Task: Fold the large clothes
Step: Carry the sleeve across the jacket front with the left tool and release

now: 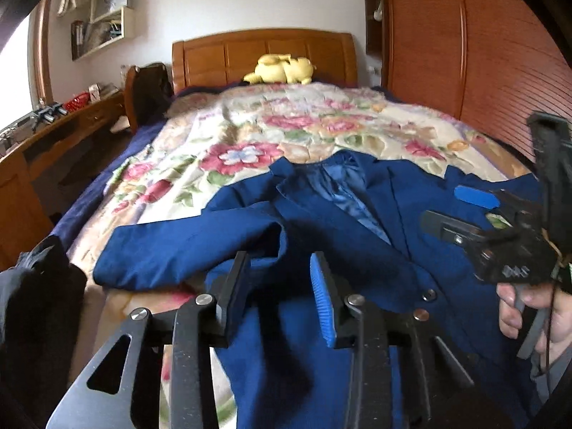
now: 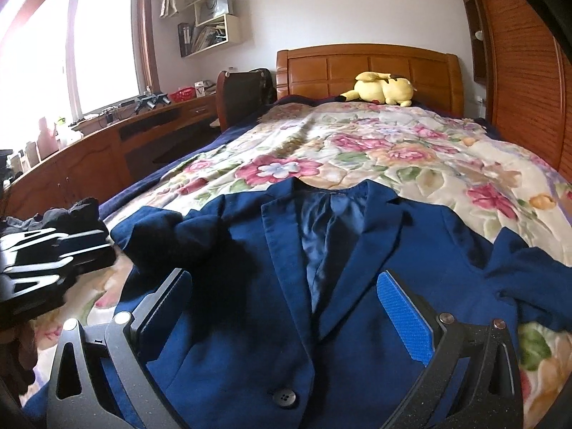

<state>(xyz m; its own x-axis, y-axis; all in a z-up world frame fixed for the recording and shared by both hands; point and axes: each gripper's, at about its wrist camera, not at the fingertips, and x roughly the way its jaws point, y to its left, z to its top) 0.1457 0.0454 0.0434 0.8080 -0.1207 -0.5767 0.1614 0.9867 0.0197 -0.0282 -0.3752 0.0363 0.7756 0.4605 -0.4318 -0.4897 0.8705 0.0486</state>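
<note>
No writing is legible on the dark blue jacket [image 2: 271,321], which lies face up on the floral bedspread [image 2: 393,150], lapels apart over shiny lining, one sleeve folded across, beneath the left claw [image 1: 282,300] and right claw [image 2: 282,325], both spread and empty.

Navy blazer [image 2: 250,321], front up (lapels open), flat on floral bedspread, sleeves spread

A blue jacket [image 2: 257,286] lies face up on the floral bedspread [image 2: 375,150], collar toward twelve o'clock. The right tool [image 2: 286,286] hovers over its front, jaws wide apart, nothing between them. At nine o'clock, the left tool [image 2: 46,257].
</note>
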